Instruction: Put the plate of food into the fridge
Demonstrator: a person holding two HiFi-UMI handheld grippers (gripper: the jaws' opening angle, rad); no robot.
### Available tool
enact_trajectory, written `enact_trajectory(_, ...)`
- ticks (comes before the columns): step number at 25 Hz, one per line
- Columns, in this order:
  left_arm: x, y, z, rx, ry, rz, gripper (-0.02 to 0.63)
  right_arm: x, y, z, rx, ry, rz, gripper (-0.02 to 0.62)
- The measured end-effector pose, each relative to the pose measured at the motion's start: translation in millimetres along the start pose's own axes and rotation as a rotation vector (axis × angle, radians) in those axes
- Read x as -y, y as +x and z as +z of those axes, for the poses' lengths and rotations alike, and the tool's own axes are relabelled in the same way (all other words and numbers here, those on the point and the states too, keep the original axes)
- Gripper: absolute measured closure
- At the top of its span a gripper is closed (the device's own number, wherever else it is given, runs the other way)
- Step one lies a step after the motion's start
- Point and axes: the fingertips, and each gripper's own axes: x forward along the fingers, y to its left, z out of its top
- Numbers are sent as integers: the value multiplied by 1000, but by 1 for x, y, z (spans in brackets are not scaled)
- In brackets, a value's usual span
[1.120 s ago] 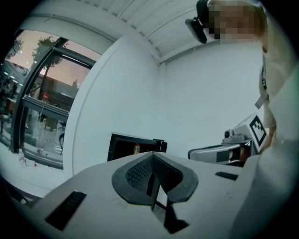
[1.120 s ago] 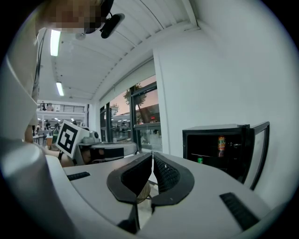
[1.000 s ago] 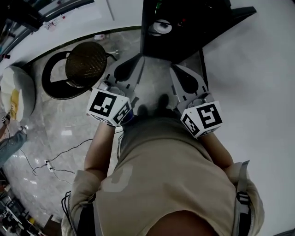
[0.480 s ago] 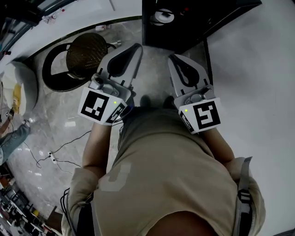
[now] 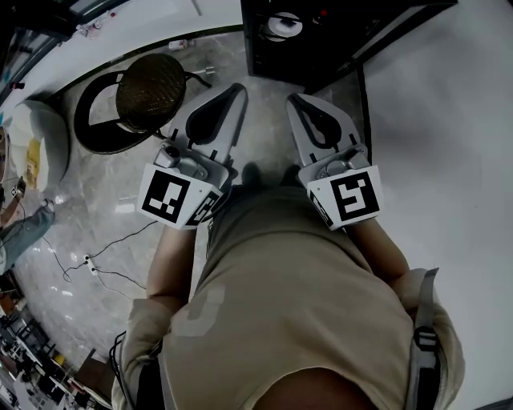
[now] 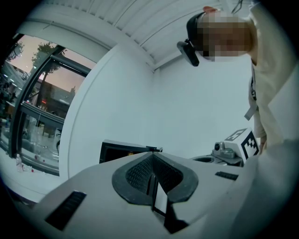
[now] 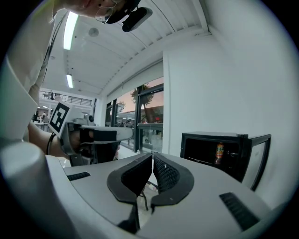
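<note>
Since a second ago, the left gripper (image 5: 239,88) has been pushing forward and a little outward, so its marker cube is now sitting nearer 9 o'clock of the person's beige shirt (image 5: 296,304), while the right gripper (image 5: 292,99) is holding almost the same place. Both are pointing toward 12 o'clock, side by side and apart from each other, above the grey marbled floor (image 5: 120,216).

In the left gripper view its jaws are pressing tightly together with nothing between them. In the right gripper view that gripper's dark ribbed pads (image 7: 164,175) are closing to a hairline gap, again with nothing between them.

At 12 o'clock in the head view, the small black fridge (image 5: 255,48) is standing open against the white wall (image 5: 449,120), which is filling the 3 o'clock side. A white round dish-like thing (image 5: 280,24) is sitting inside the fridge, at its left side; I cannot tell whether it is carrying food. The right gripper view is also showing an orange bottle (image 7: 219,151) standing upright inside the fridge.

At 10 o'clock, a round black-framed chair with a brown woven seat (image 5: 148,92) is standing on the floor, well apart from the fridge. A thin black cable (image 5: 112,260) is trailing across the floor at 8 o'clock.
</note>
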Motion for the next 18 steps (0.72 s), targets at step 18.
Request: enact_trajectory(18,43,20,-14,-69,27,-34,594,18,-30,-9,2,3,0,569)
